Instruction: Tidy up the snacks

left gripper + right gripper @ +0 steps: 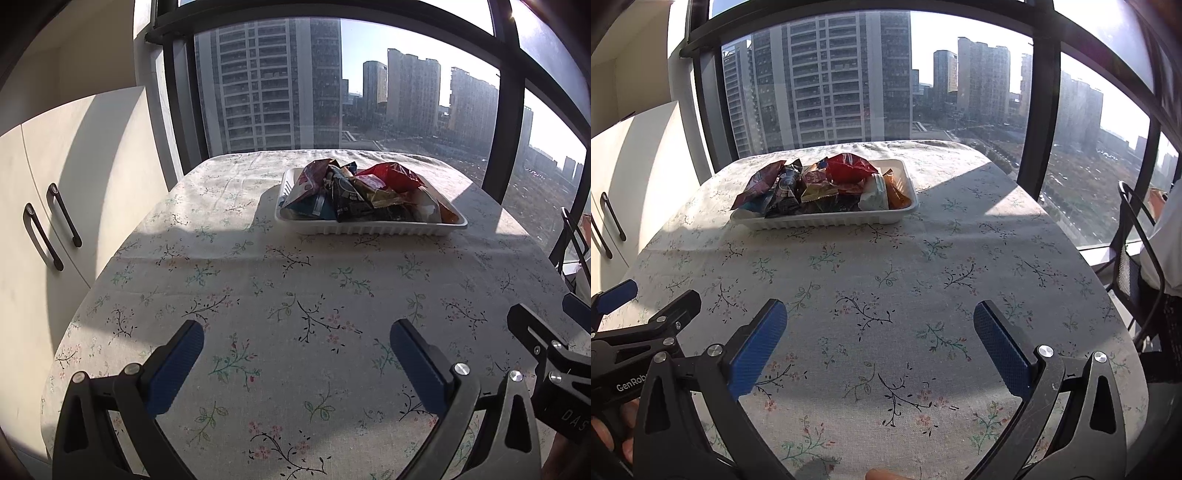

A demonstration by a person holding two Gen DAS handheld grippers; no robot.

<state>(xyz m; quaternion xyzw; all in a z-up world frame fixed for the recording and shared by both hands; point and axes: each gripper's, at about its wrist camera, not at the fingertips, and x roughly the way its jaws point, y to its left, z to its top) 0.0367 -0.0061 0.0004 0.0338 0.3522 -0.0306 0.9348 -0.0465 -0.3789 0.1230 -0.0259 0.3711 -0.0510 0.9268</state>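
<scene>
A white ribbed tray (373,229) stands at the far side of the table, piled with several snack packets (354,192), among them a red bag (391,173). In the right wrist view the tray (827,219) holds the same packets (816,184) and red bag (849,168). My left gripper (295,332) is open and empty over the near tablecloth, well short of the tray. My right gripper (881,314) is open and empty, also near the front. The right gripper shows at the left wrist view's right edge (543,332); the left gripper shows at the right wrist view's left edge (646,306).
The table wears a floral tablecloth (258,280). White cabinets with dark handles (51,229) stand to the left. A large window (332,85) lies behind the table. A black metal chair (1137,251) stands at the right.
</scene>
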